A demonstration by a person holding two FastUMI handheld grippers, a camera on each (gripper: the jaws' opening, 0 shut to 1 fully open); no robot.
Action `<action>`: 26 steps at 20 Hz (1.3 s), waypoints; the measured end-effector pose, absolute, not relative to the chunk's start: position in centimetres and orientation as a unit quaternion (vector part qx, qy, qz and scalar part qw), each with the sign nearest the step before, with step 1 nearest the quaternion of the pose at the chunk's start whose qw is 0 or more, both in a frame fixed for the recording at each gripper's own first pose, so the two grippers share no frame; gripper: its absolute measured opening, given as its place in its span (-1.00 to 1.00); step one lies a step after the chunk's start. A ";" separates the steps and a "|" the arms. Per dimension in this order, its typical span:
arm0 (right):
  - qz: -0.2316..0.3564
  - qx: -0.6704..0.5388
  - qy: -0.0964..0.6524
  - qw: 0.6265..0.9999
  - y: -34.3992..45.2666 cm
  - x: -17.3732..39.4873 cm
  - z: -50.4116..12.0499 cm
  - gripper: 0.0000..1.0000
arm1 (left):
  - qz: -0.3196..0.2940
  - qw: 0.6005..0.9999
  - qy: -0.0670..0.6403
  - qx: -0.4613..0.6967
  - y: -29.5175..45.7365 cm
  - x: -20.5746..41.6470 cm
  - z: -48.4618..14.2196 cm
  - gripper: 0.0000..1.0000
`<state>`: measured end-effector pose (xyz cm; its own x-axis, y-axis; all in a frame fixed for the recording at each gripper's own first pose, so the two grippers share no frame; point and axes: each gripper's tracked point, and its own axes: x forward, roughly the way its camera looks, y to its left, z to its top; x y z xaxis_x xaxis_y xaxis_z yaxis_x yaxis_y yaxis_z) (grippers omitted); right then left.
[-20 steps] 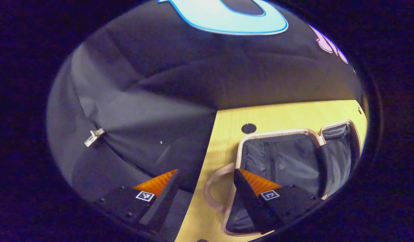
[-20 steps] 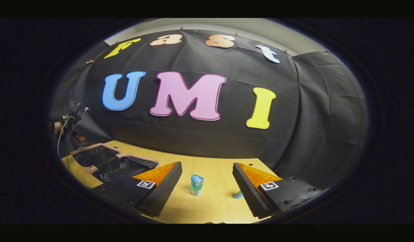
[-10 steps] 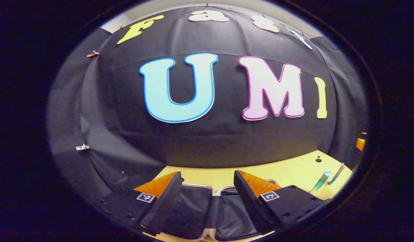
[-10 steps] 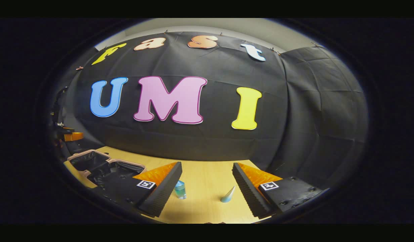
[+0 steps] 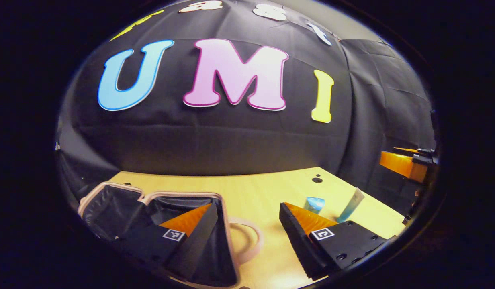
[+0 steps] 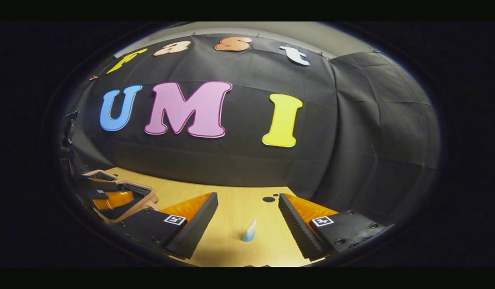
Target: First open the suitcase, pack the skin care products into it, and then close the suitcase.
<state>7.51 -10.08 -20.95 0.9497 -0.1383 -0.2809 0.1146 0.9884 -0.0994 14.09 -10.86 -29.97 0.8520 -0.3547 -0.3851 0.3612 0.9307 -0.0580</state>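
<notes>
Pink-rimmed, the open hard-shell suitcase with black fabric lining [image 5: 111, 200] lies flat at the left end of the pale wooden table [image 5: 247, 188], both halves up and its looped pink handle [image 5: 251, 241] pointing towards the products. The left gripper [image 5: 247, 224] hovers over the suitcase's right half and handle, fingers spread wide and holding nothing.

Right of the handle, on bare wood, stand a small blue-capped bottle [image 5: 313, 203] and a slim pale-teal tube [image 5: 350, 204], close together but apart. In the right gripper view, the right gripper [image 6: 247, 218] hangs with fingers spread and empty, the tube [image 6: 249, 231] standing upright between them, slightly ahead.

Recommended: advance the right gripper until the tube sits squarely between the pads, then close gently on its lower body; a narrow upright tube probably tips easily.

The table's back edge meets the wall cloth. Open wood lies between products and suitcase; lift clear of the rim.
</notes>
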 end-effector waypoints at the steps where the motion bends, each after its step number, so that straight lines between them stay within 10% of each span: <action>1: -0.060 -0.042 0.144 0.987 -10.3 7.2 -21.4 0.94 | -0.215 0.955 0.205 -0.004 -12.9 13.5 -31.1 0.96; 14: -0.052 0.007 0.244 0.968 -10.9 5.4 -34.0 0.90 | -0.285 0.918 0.271 0.059 -23.2 16.7 -43.1 0.93; 19: -0.054 0.008 0.270 0.961 -10.9 6.4 -37.5 0.94 | -0.280 0.920 0.264 0.078 -23.8 18.1 -43.9 0.49; 21: -0.056 0.018 0.280 0.958 -10.8 7.0 -38.8 0.94 | -0.289 0.917 0.263 0.075 -24.0 18.4 -43.7 -0.03; 26: -0.070 0.026 0.295 0.953 -10.9 8.4 -41.4 0.94 | -0.304 0.913 0.261 0.077 -24.5 18.7 -44.0 -0.08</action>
